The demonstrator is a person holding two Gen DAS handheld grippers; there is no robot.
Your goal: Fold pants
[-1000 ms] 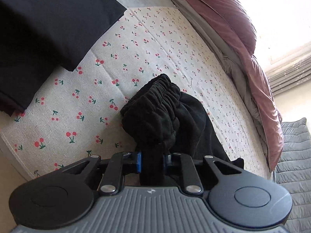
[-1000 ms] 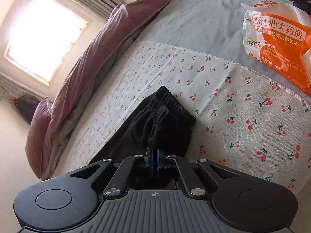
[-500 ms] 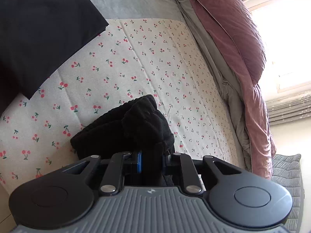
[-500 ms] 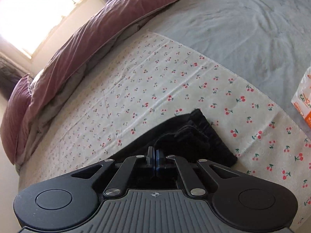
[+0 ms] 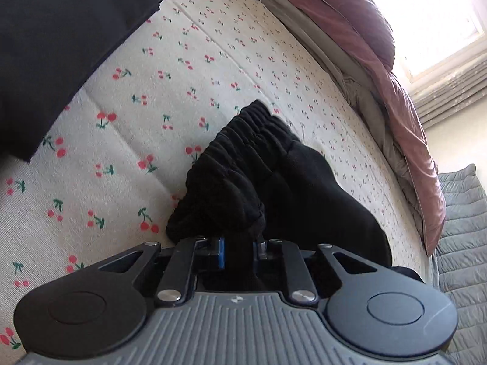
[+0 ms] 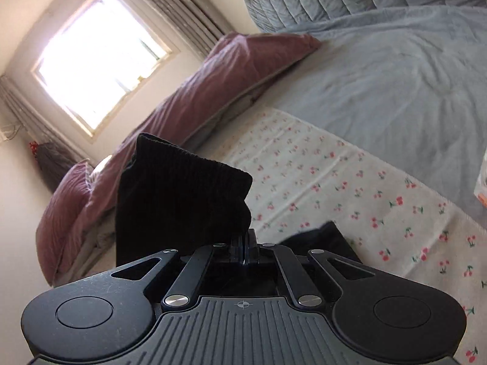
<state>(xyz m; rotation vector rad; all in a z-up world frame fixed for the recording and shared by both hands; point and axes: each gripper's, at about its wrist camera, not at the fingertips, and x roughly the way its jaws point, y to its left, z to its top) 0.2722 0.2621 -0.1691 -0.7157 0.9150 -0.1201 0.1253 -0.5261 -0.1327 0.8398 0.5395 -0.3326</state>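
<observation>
The black pants have a gathered elastic waistband and lie bunched over the cherry-print cloth on the bed. My left gripper is shut on a thick bunch of the pants' fabric. In the right wrist view, the pants stand up in a raised flap with the ribbed waistband edge at the top. My right gripper is shut on the lower edge of that flap. A further part of the pants lies on the cherry-print cloth to the right.
Another black garment lies folded at the upper left. A mauve quilt runs along the far side of the bed, below a bright window. A grey bedspread lies beyond the cloth. An orange-and-white bag shows at the right edge.
My right gripper has lifted its part of the waistband off the cloth, so the fabric now stands up before the camera. My left gripper keeps its hold and has shifted slightly.
</observation>
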